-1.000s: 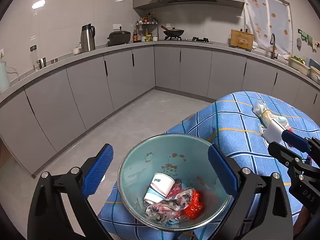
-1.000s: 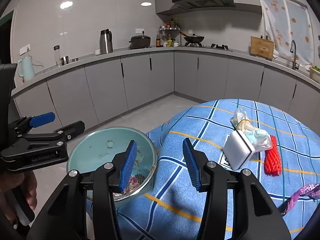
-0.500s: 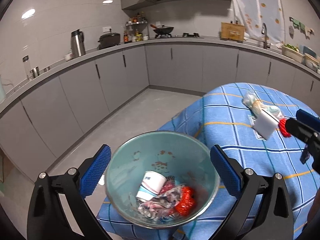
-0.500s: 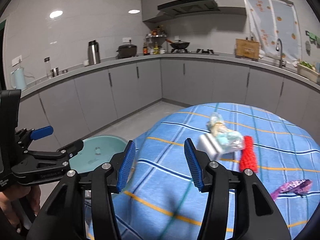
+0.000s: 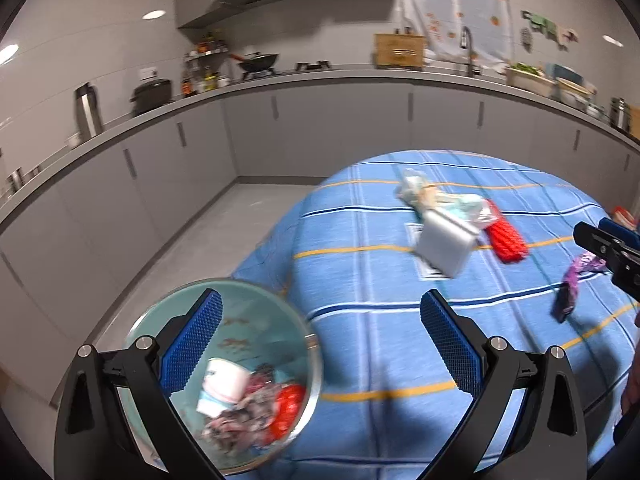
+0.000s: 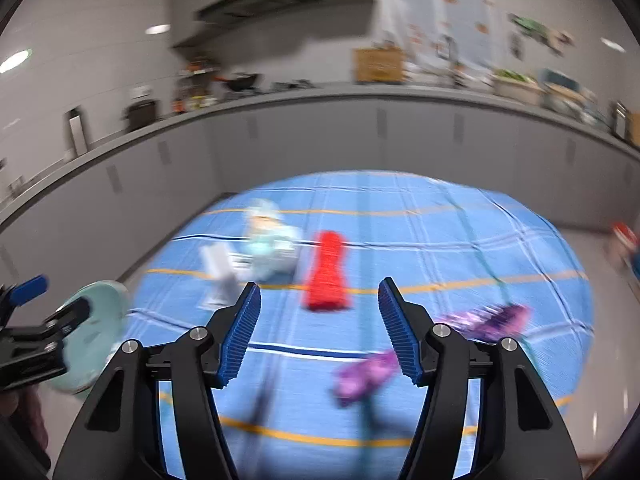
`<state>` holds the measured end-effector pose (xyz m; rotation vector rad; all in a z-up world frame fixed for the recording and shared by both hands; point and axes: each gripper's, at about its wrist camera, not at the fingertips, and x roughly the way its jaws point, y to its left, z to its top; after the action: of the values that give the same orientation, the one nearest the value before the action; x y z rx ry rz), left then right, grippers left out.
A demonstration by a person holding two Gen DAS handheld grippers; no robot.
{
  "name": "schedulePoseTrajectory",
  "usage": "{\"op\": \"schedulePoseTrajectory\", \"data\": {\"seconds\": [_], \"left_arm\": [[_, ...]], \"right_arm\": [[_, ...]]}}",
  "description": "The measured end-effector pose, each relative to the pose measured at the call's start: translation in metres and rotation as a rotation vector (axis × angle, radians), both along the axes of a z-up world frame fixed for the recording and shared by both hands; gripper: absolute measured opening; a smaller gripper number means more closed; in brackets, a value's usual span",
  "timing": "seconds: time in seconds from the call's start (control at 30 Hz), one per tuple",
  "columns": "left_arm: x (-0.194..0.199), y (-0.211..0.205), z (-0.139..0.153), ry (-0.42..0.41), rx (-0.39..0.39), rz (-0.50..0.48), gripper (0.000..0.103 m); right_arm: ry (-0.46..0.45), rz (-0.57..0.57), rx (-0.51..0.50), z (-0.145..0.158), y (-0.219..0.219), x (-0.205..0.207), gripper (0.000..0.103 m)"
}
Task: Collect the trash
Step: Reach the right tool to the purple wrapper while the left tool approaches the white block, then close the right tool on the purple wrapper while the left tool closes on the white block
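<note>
Blue checked tablecloth (image 6: 460, 240) carries remaining trash. Right gripper (image 6: 320, 328), jaws opening, nothing between, is nearer: purple wrapper (image 6: 366, 372) lies just ahead-right, long axis diagonal. Left gripper (image 5: 320, 344) wide apart, empty, beside bowl (image 5: 280, 316).

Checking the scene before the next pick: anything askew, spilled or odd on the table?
Nothing spilled or damaged. Loose trash lies on the blue checked tablecloth: a white box tilted against a clear plastic bag, a red mesh piece and purple wrappers. The pale green bowl overhangs the table's edge.
</note>
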<state>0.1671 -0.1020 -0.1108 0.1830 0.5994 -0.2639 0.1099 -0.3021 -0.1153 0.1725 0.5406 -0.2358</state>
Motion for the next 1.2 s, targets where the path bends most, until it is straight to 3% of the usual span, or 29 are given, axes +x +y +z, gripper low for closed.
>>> {"op": "schedulePoseTrajectory", "data": {"seconds": [0.27, 0.5, 0.7, 0.93, 1.2], "left_arm": [[0.017, -0.043, -0.007, 0.022, -0.007, -0.061, 0.098], [0.037, -0.078, -0.016, 0.033, 0.019, -0.080, 0.097], [0.052, -0.094, -0.024, 0.065, -0.003, -0.057, 0.098], [0.070, -0.112, -0.032, 0.094, -0.004, -0.041, 0.098], [0.086, -0.128, -0.045, 0.137, 0.029, -0.026, 0.097]], "right_arm": [[0.085, -0.166, 0.060, -0.026, -0.047, 0.002, 0.065], [0.168, -0.233, 0.109, -0.048, -0.072, 0.017, 0.065], [0.228, -0.243, 0.143, -0.057, -0.079, 0.032, 0.063], [0.265, -0.203, 0.158, -0.065, -0.078, 0.039, 0.038], [0.262, -0.158, 0.170, -0.065, -0.074, 0.040, 0.032]]}}
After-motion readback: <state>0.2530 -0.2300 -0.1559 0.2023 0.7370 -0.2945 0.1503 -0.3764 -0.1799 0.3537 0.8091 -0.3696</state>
